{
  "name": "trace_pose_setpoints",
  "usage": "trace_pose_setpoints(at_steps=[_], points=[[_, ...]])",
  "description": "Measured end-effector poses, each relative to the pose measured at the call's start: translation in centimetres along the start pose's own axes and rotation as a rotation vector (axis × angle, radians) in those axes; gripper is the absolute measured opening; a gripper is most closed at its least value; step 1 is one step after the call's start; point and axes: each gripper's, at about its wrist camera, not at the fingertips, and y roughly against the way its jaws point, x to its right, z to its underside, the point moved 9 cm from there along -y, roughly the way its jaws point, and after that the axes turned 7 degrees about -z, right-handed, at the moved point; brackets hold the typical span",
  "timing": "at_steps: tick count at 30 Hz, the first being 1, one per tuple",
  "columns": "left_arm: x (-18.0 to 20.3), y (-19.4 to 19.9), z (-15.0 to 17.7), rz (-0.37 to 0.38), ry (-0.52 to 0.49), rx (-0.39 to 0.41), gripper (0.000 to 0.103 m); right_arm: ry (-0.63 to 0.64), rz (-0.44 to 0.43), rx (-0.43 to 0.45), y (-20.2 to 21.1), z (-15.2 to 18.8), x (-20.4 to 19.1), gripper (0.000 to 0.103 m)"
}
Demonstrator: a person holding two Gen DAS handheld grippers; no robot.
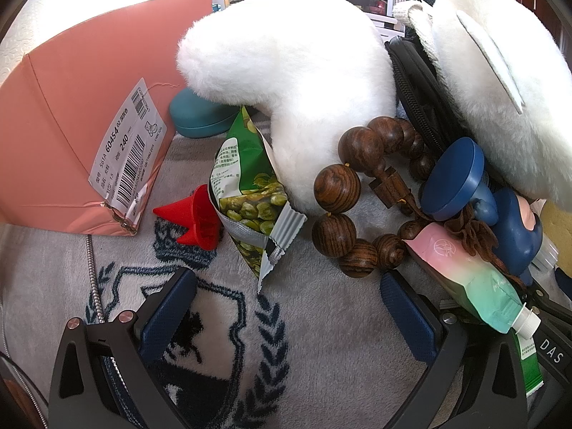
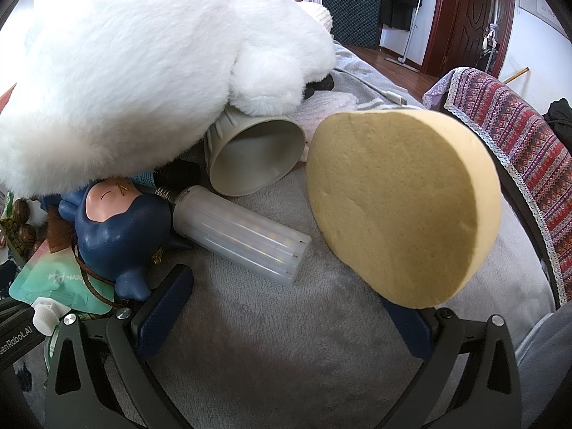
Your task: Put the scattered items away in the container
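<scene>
The left gripper point(image 1: 286, 307) hangs low over the grey blanket point(image 1: 314, 321) with its jaws spread and nothing between them; the right gripper point(image 2: 286, 307) is likewise spread and empty.

Just ahead of the left jaws lies the green pea snack packet point(image 1: 250, 193), its crimped end pointing back toward them, which looks like the likeliest next pick. To do it well, I would close on the flat crimped seal rather than the puffed body, so the foil does not slip or burst, then lift clear of the plush toy point(image 1: 286, 71) leaning on its top before swinging left.

The container, a pink cardboard box point(image 1: 71, 125) with a barcode label, stands to the left, near the packet.

The packet is glossy and crumpled, leaning between a red plastic piece point(image 1: 195, 218) and wooden beads point(image 1: 343, 193).

Near the right jaws lie a yellow sponge point(image 2: 404, 207) and an LED bulb point(image 2: 243, 239).
</scene>
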Motion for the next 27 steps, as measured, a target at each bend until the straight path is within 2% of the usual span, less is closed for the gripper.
trace_pose_setpoints(at_steps=[18, 27], points=[[0.1, 0.0, 0.0, -0.002, -0.009, 0.002, 0.103, 0.021, 0.032, 0.001, -1.0, -0.4, 1.5, 0.102], [0.0, 0.2, 0.1, -0.006, -0.016, 0.004, 0.103, 0.01, 0.021, 0.009, -1.0, -0.6, 1.8, 0.102]])
